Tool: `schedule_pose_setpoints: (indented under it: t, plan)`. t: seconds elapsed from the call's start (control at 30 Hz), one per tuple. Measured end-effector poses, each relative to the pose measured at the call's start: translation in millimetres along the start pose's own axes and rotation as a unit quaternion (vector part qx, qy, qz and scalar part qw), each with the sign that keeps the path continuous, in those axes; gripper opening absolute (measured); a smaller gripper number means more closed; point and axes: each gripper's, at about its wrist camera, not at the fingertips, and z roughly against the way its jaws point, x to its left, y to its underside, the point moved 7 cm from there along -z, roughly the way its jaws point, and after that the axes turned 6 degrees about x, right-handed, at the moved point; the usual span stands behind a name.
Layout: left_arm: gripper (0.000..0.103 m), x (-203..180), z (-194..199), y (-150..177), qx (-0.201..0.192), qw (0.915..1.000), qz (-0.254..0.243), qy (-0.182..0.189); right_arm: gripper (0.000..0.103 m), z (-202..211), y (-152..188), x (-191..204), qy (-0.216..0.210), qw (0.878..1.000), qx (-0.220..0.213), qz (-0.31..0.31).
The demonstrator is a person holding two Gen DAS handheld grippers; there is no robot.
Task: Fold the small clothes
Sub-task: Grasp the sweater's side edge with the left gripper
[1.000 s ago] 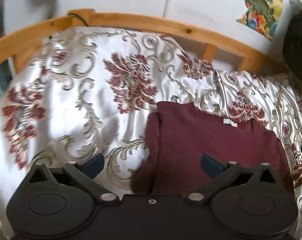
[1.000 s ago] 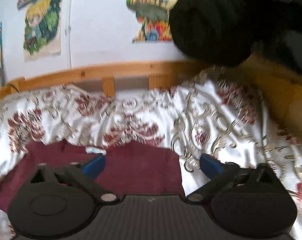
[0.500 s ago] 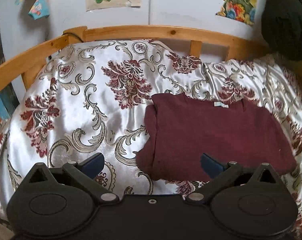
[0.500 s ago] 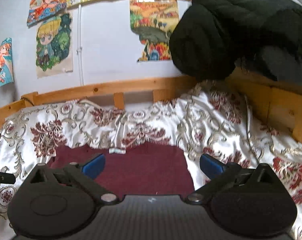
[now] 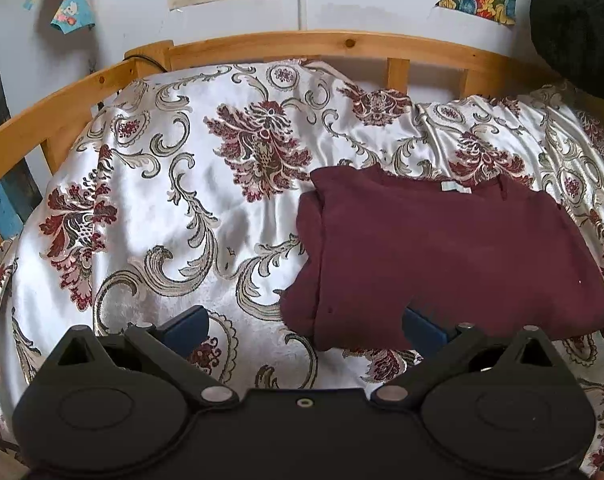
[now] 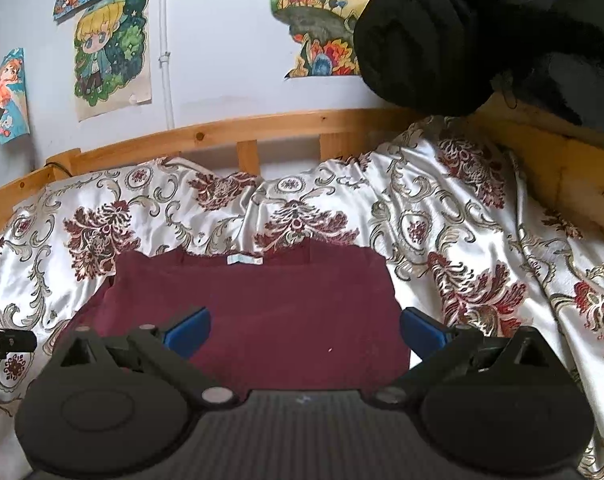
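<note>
On patterned satin bedspread [image 5: 174,208], maroon sweater [image 5: 441,256] is laid flat as folded rectangle, neck label [image 6: 244,259] at far edge, left side doubled under; fold judged largely done. Left gripper [image 5: 303,326] is held spread, empty, above near-left corner. Right gripper [image 6: 305,328] is likewise spread over near hem, nothing pinched. Wooden bed rail [image 5: 341,42] is seen beyond.

Bedspread [image 5: 182,216] left of maroon garment [image 5: 441,256] lies bare; wooden rail [image 5: 302,42] and black bundle [image 6: 481,32] bound far side.
</note>
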Motion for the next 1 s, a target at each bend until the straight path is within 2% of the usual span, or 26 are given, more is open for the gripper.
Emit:
schedule_pose_setpoints:
  t: [0.17,0.3,0.4,0.5,0.57,0.7,0.77,0.9,1.0]
  plan:
    - [0.102,3.1,-14.4,2.0,0.027,0.9995,0.012,0.007,0.103,-10.1,5.1,10.2,-0.013,1.000,0.017,0.010]
    - [0.102,9.4,-40.2,-9.2,0.053,0.9972,0.035,0.041,0.103,-22.0,8.9,23.0,-0.032,0.999,0.020,0.021]
    - [0.102,11.2,-67.6,-25.7,0.081,0.9950,0.016,0.056,0.103,-38.4,10.0,33.1,-0.041,0.998,0.020,0.034]
    - [0.102,13.4,-93.4,-35.4,0.082,0.9929,0.012,0.085,0.103,-60.1,11.1,44.4,-0.045,0.997,0.019,0.052]
    - [0.102,15.8,-112.5,-35.7,0.094,0.9900,0.035,0.099,0.103,-77.7,13.4,49.0,-0.044,0.997,0.026,0.056]
    - [0.102,27.8,-142.5,-25.4,0.107,0.9793,0.125,0.117,0.103,-104.8,25.6,50.3,-0.034,0.995,0.065,0.065]
    - [0.102,30.0,-145.9,-23.4,0.102,0.9771,0.140,0.123,0.103,-113.0,33.1,48.1,-0.037,0.994,0.088,0.057]
    - [0.102,25.1,-145.2,-22.6,0.115,0.9781,0.124,0.121,0.103,-118.7,40.8,46.8,-0.037,0.992,0.104,0.054]
    - [0.092,24.2,-139.8,-21.4,0.116,0.9767,0.130,0.126,0.103,-119.2,42.0,47.6,-0.035,0.992,0.106,0.054]
